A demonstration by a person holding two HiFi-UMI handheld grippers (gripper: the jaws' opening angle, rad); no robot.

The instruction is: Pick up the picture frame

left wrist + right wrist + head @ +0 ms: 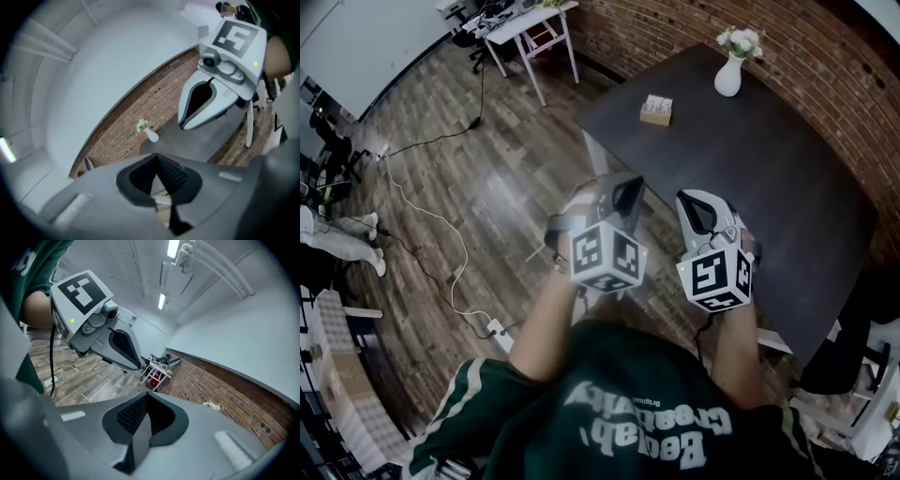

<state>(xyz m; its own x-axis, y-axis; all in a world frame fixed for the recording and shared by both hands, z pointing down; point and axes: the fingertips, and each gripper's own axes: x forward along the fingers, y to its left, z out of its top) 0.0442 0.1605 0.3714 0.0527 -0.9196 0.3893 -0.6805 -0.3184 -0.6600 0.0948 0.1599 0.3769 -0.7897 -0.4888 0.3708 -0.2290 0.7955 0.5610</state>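
Note:
A small tan-and-white boxy item [656,110], probably the picture frame, stands near the far left corner of the dark table [769,178]. Both grippers are held side by side in the air above the table's near left edge, well short of that item. My left gripper [624,178] has its jaws together with nothing between them, as the left gripper view shows [156,155]. My right gripper [693,196] is likewise shut and empty [147,395]. Each gripper appears in the other's view: the right gripper [183,125] and the left gripper [139,366].
A white vase of pale flowers [729,73] stands at the table's far edge against the brick wall [825,56]. A white side table [530,28] is beyond, cables [431,220] trail over the wood floor, and a white chair [862,394] sits at right.

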